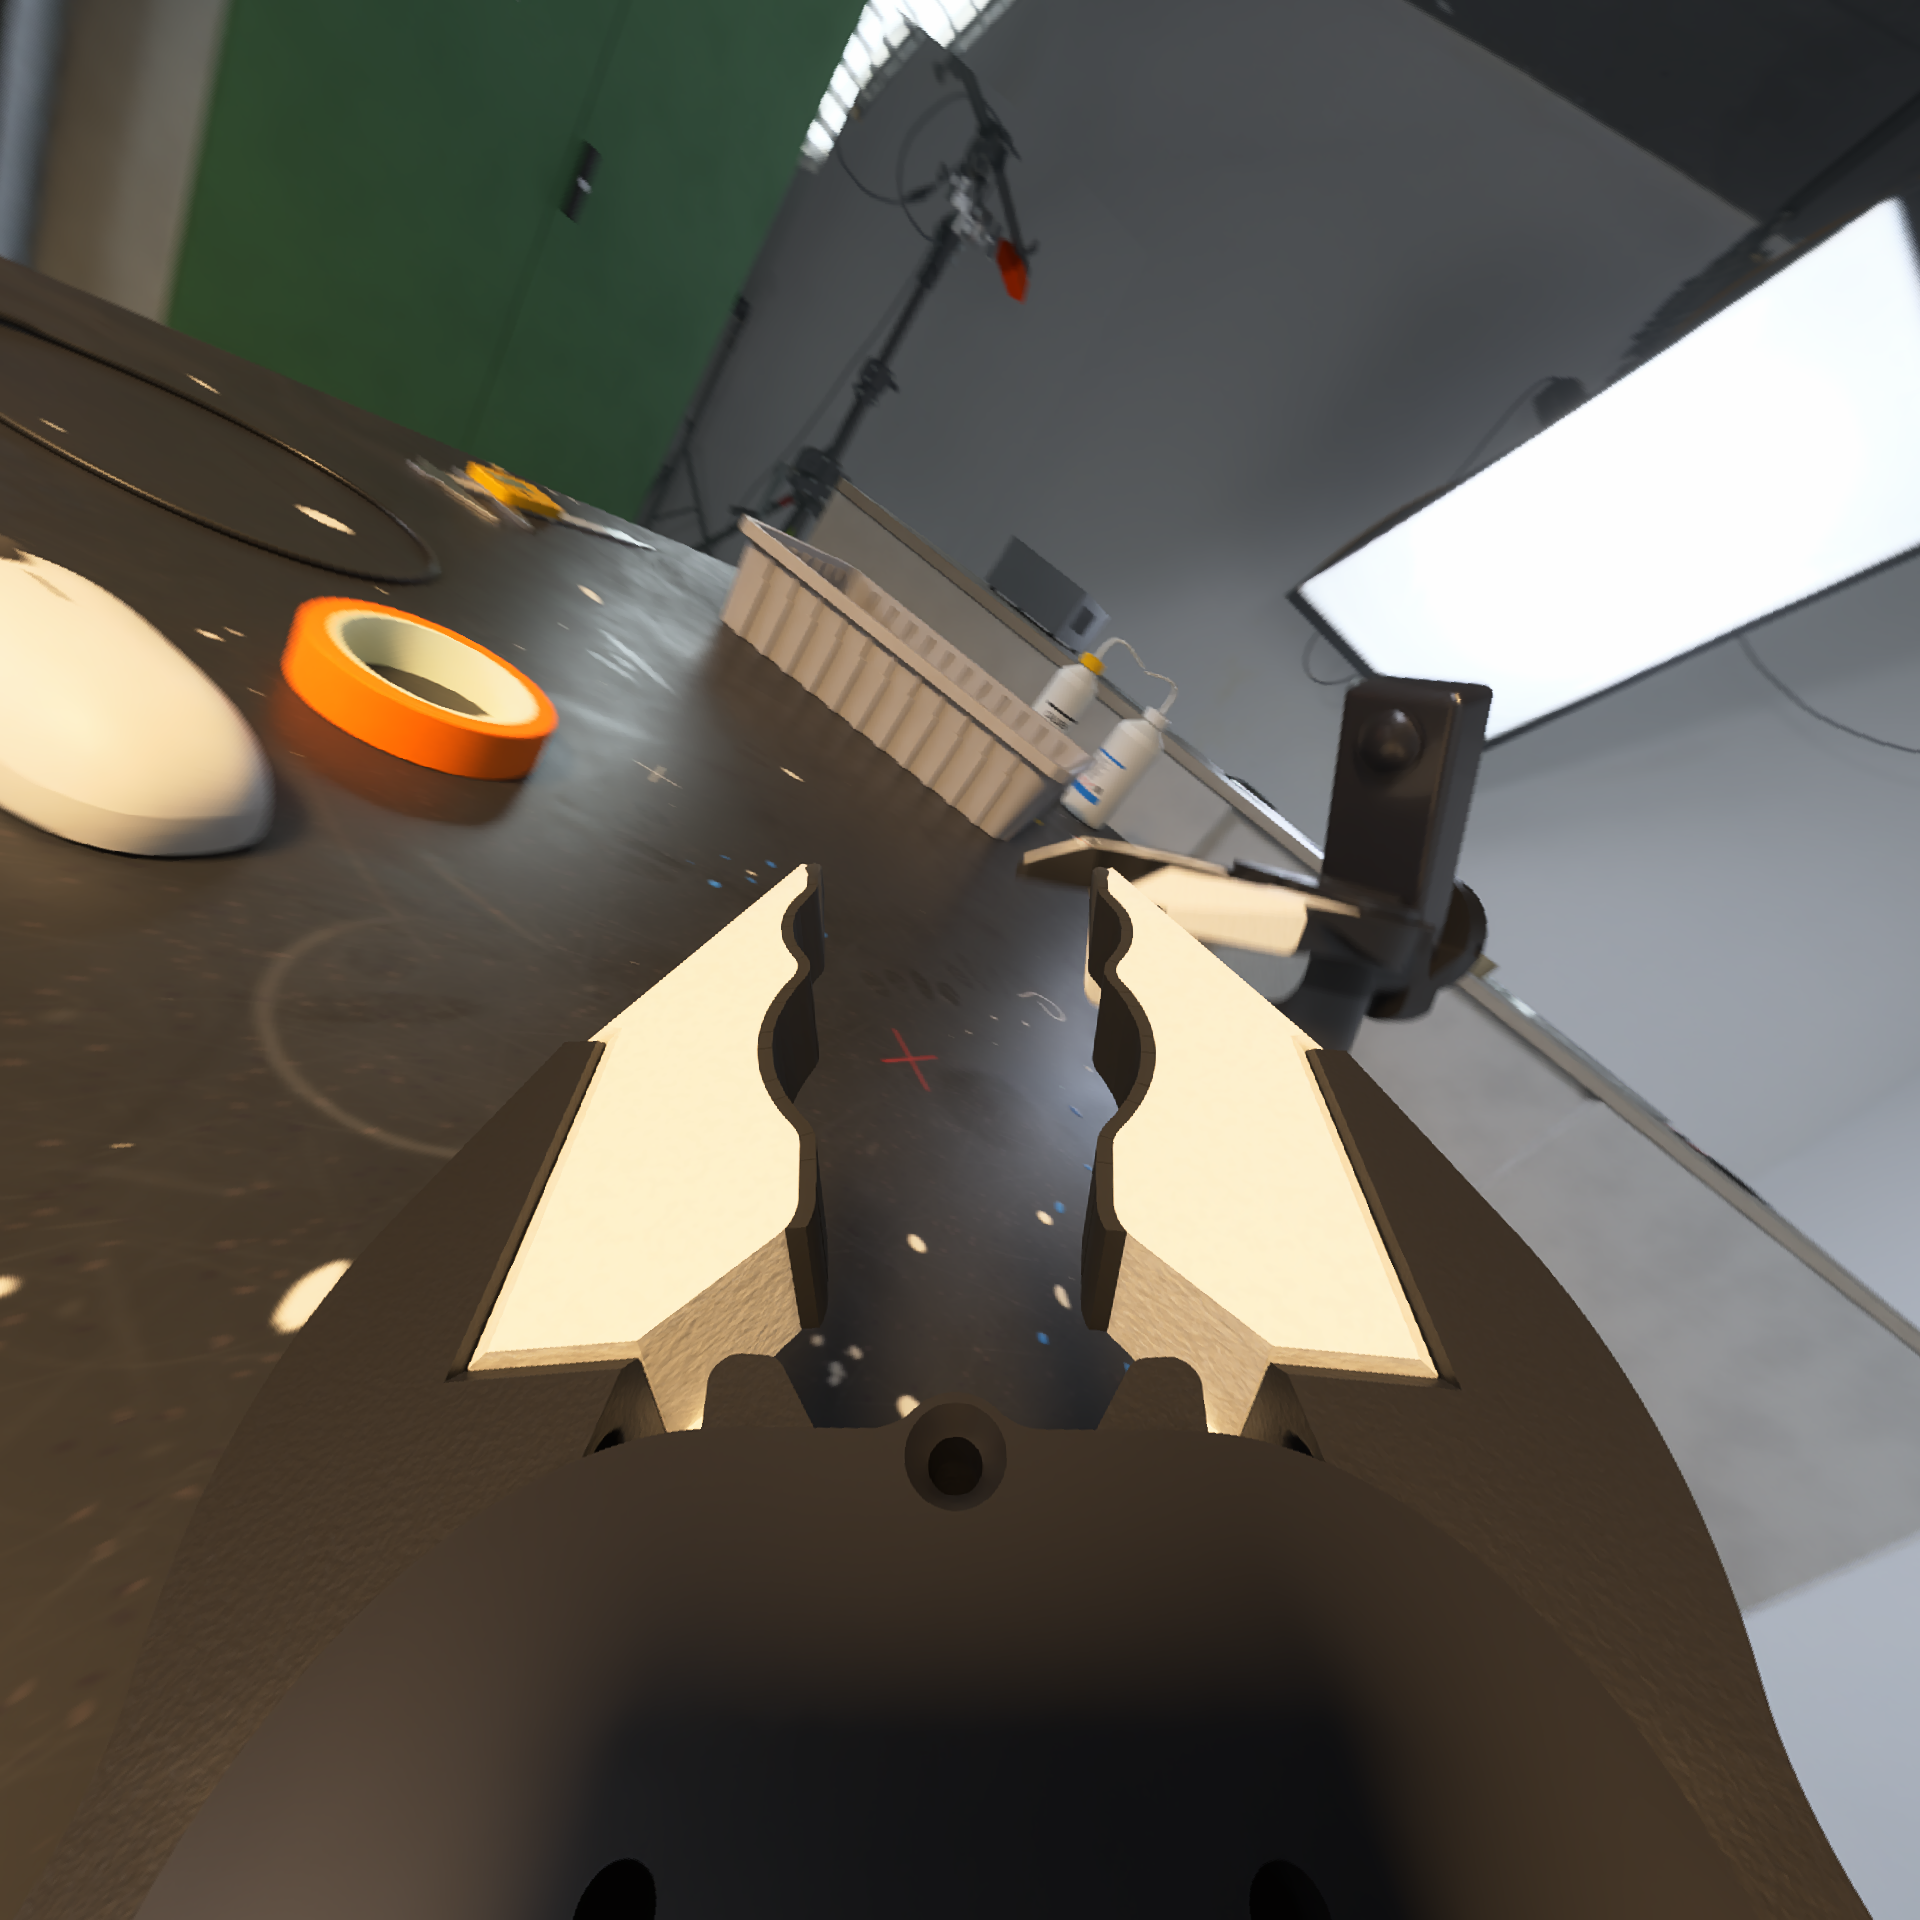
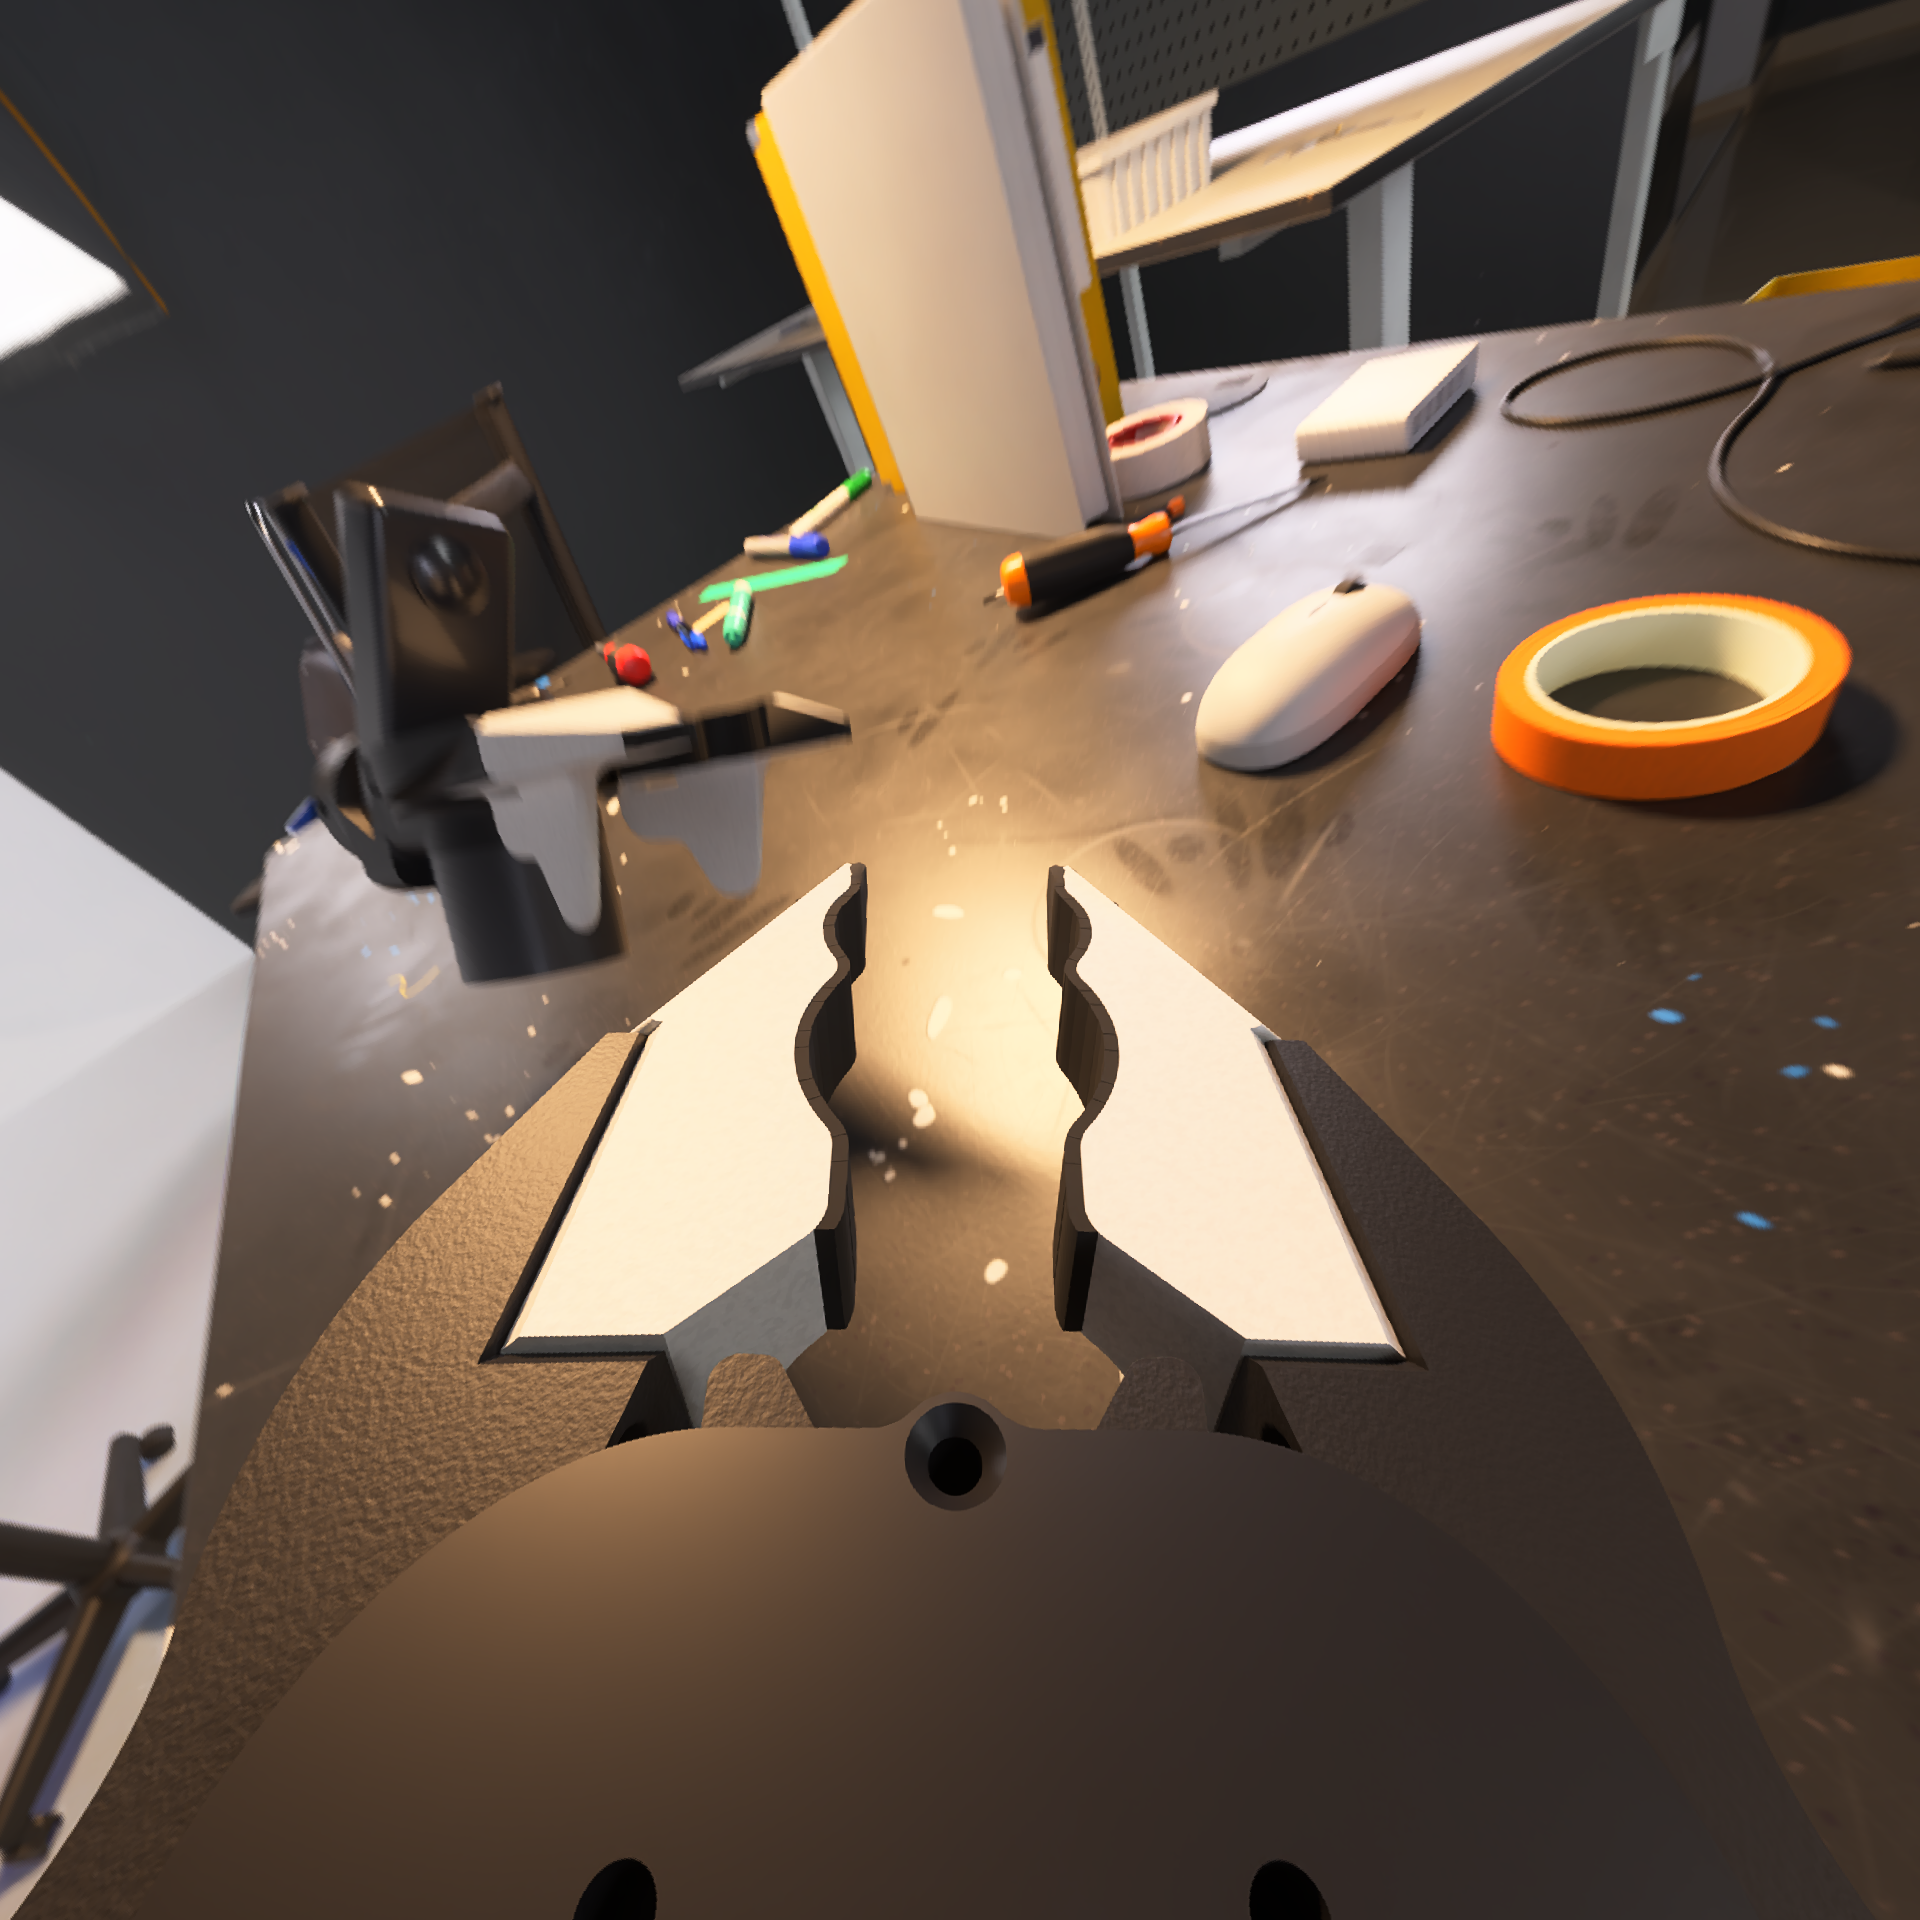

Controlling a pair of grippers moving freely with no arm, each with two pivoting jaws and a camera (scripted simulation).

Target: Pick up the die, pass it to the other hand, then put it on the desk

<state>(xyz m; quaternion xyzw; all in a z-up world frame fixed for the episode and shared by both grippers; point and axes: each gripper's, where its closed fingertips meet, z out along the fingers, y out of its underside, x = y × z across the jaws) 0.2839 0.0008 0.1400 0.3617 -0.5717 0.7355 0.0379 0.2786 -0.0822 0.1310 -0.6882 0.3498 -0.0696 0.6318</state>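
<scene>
A small red die [image 2: 629,662] lies on the dark desk [image 2: 1455,1039] at the far left, just behind the left gripper; it does not show in the left wrist view. My left gripper [image 1: 951,883] is open and empty, hovering over the desk [image 1: 623,987] above a red cross mark. It also shows in the right wrist view [image 2: 821,727], a little above the desk. My right gripper [image 2: 956,878] is open and empty over a bright patch of desk. It also shows in the left wrist view [image 1: 1039,862], facing the left gripper.
An orange tape roll [image 2: 1673,696] and a white mouse [image 2: 1309,675] lie to the right. A screwdriver [image 2: 1086,561], markers [image 2: 738,613], a white box [image 2: 1387,400], a cable [image 2: 1745,457] and an upright board [image 2: 935,260] stand farther back. A white basket [image 1: 883,675] and squeeze bottles [image 1: 1117,764] sit at the desk edge.
</scene>
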